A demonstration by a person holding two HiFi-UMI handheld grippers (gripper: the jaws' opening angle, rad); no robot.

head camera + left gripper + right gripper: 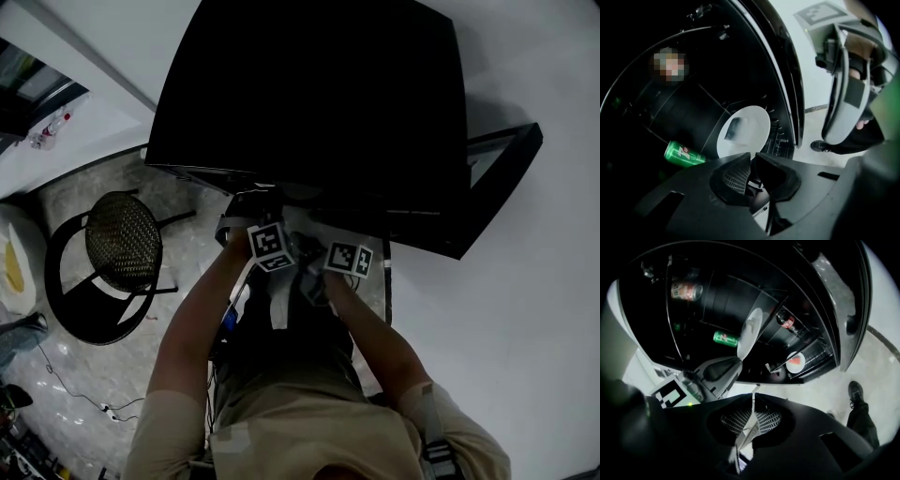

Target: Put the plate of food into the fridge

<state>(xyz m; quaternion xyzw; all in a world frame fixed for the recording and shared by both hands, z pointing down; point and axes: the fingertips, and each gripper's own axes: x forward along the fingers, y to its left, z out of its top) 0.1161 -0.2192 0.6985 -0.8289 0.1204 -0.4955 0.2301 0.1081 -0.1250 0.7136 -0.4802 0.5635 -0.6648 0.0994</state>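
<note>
the left claw is closed narrow on the lower rim of the round white plate, which stands tilted inside the open black fridge, near a green drinks can. the right claw is pinched together on a thin white strip.

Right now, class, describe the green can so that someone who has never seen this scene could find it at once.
Find the open black fridge. Inside it, look just beside the white plate among the dark shelves. The green can there is bright green, while the other can is red and white.
</note>
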